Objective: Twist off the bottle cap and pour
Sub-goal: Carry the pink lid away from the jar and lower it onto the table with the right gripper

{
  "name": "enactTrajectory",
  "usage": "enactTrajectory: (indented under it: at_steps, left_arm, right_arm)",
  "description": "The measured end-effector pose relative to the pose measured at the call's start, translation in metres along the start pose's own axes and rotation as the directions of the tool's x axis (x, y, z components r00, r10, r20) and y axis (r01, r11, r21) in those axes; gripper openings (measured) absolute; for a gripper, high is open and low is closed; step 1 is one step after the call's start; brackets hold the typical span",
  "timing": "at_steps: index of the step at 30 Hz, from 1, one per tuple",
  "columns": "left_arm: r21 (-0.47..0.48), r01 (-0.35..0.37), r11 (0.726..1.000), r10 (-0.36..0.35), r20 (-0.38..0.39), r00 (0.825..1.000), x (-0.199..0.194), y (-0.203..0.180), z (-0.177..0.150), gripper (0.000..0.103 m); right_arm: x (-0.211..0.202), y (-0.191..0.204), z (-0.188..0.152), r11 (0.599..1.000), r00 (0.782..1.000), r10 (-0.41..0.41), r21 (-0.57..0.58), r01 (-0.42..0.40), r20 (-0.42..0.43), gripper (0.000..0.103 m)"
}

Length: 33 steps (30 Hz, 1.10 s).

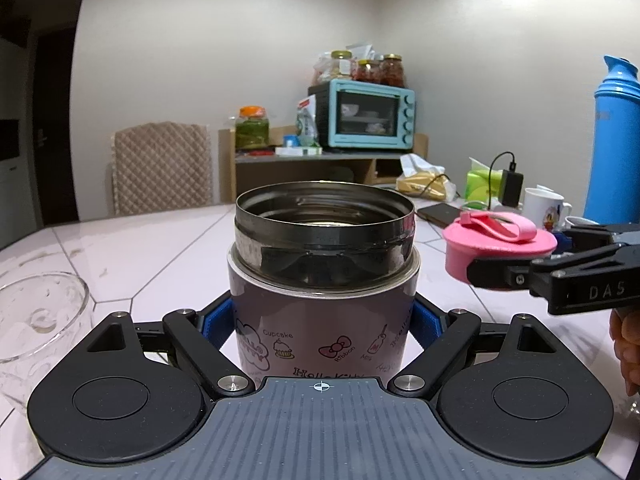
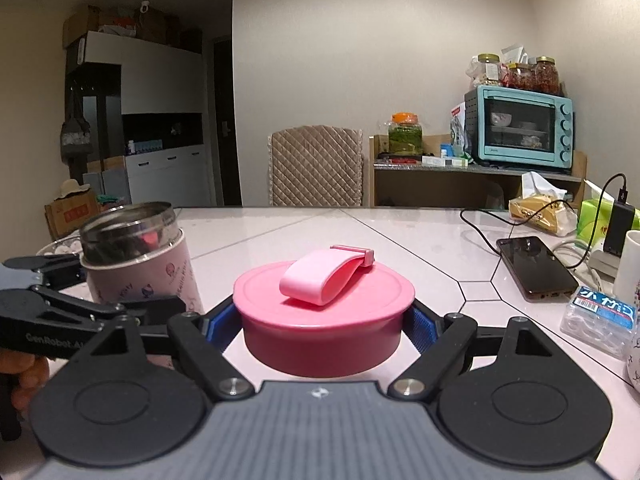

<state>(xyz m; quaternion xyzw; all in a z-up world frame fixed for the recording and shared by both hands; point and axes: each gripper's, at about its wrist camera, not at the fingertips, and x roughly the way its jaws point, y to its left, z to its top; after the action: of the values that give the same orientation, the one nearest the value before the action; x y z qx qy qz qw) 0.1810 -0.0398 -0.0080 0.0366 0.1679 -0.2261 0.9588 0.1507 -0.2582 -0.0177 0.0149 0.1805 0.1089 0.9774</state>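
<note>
Clamping the upright flask (image 1: pixel 322 300) low on its body: left hand-held gripper (image 1: pixel 320 332). Gripping the detached pink cap (image 2: pixel 324 312), level, above the worktop (image 2: pixel 400 240): right hand-held gripper (image 2: pixel 324 332). Glass bowl (image 1: pixel 36 320) lying left of the open-mouthed flask, nearest the left hand-held gripper.

- Glass bowl (image 1: pixel 38 316) cut off by the left wrist view's left edge; we see only part of the rim.
- Blue flask (image 1: pixel 614 140) clipped at the right edge.
- Jar (image 1: pixel 324 280) base hidden behind the left gripper (image 1: pixel 322 322) body; contents too dark to tell.
- White mug (image 2: pixel 632 264) cut by the right edge.
- Hand (image 2: pixel 26 376) mostly hidden, lower left.
</note>
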Motion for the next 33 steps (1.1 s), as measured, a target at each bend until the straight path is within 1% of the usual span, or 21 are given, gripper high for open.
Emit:
enactTrajectory:
  at_steps: [13,24,33]
  left_arm:
    - [-0.010,-0.031,0.999,0.031,0.000,1.000,-0.001,-0.004,0.001,0.090]
    - [-0.014,-0.040,0.999,0.040,0.001,0.999,0.000,-0.007,0.000,0.090]
    - [-0.005,-0.049,0.999,0.049,-0.002,0.999,0.002,-0.008,0.001,0.090]
  right_arm:
    - [0.009,-0.001,-0.013,1.000,0.997,-0.004,-0.010,0.003,-0.074,0.085]
    - [0.016,0.004,-0.014,0.999,0.990,-0.030,-0.029,0.026,-0.136,0.085]
    - [0.023,0.007,-0.015,0.999,0.985,-0.034,-0.042,0.027,-0.172,0.085]
